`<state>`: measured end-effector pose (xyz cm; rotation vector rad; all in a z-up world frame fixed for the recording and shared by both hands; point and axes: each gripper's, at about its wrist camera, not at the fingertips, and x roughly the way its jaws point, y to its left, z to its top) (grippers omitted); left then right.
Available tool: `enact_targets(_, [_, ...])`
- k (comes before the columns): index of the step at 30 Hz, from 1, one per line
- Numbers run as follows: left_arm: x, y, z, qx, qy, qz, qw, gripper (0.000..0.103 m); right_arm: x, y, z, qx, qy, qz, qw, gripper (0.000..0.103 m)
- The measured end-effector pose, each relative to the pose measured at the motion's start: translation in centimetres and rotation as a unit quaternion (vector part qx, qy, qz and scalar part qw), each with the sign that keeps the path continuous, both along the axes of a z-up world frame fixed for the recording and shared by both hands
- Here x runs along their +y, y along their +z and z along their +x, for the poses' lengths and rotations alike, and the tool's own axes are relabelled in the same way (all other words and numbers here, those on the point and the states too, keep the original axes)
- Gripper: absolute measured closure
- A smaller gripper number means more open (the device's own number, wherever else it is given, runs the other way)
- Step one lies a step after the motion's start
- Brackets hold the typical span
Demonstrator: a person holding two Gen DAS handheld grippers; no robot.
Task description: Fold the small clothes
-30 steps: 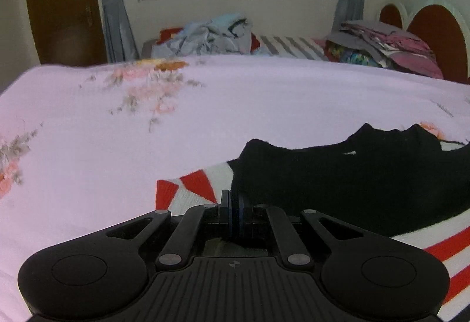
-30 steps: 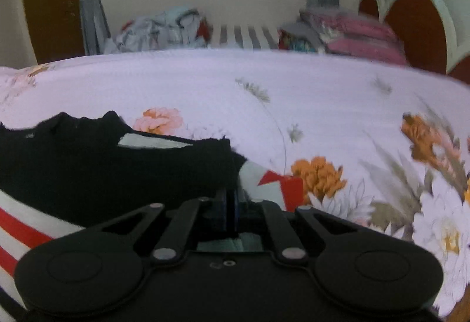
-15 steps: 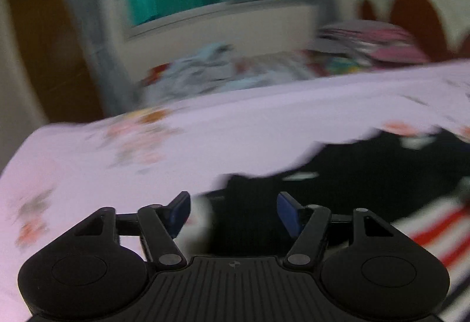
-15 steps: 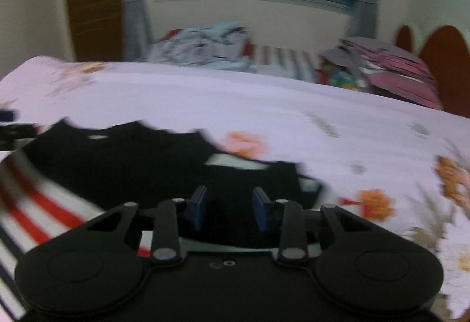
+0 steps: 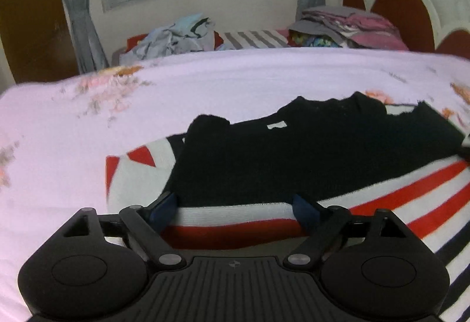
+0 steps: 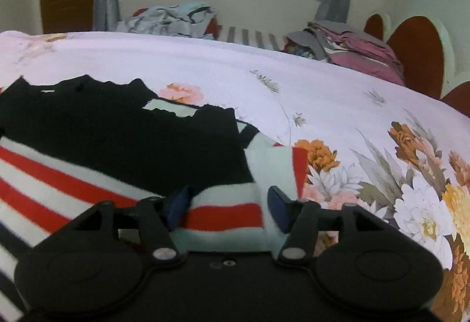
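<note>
A small knitted top (image 5: pixel 293 157), black across the chest with red and white stripes below, lies flat on the pink floral bedsheet (image 5: pixel 88 128). My left gripper (image 5: pixel 235 212) hovers low over its striped part near the left sleeve (image 5: pixel 138 157), jaws opening, pads clear of the cloth. In the right wrist view the same top (image 6: pixel 117 131) fills the left half. My right gripper (image 6: pixel 227 206) is over the folded right sleeve (image 6: pixel 273 166), jaws opening, with striped cloth lying between the blue pads but not pinched.
Beyond the bed's far edge lies a crumpled pile of pale clothes (image 5: pixel 176 37) and a stack of folded pink and grey laundry (image 5: pixel 346 25). A rounded brown headboard (image 5: pixel 402 16) stands at the right. Bare sheet stretches to the left and far side of the top.
Both grippers were shut at the sleeve edges a second ago; both have let go, opened and drawn back a little over the striped part of the top.
</note>
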<state>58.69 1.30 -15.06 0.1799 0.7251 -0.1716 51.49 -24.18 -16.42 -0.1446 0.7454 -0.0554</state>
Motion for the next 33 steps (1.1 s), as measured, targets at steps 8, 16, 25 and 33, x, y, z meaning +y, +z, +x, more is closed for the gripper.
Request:
enact_targets(8, [-7.0, 0.9, -3.7, -0.006, -0.067, -0.014, 0.9976, 0.017, 6.7, 1.1, -1.8, -0.01, 0.089, 0.042, 0.995, 0.063])
enact_targets(16, [-6.3, -0.4, -5.5, 0.007, -0.063, -0.029, 0.9976, 0.017, 5.9, 0.5, -4.0, 0.002, 0.086, 0.014, 0.996, 0.058])
enact_targets(25, [2.3, -0.4, -8.4, -0.006, 0.033, -0.03, 0.999, 0.017, 0.4, 0.6, -8.0, 0.004, 0.0, 0.01, 1.0, 0.056])
enact_targets(33, [-5.0, 0.6, -11.9, -0.008, -0.06, -0.019, 0.998, 0.017, 7.9, 0.8, -9.6, 0.004, 0.072, 0.032, 0.997, 0.059])
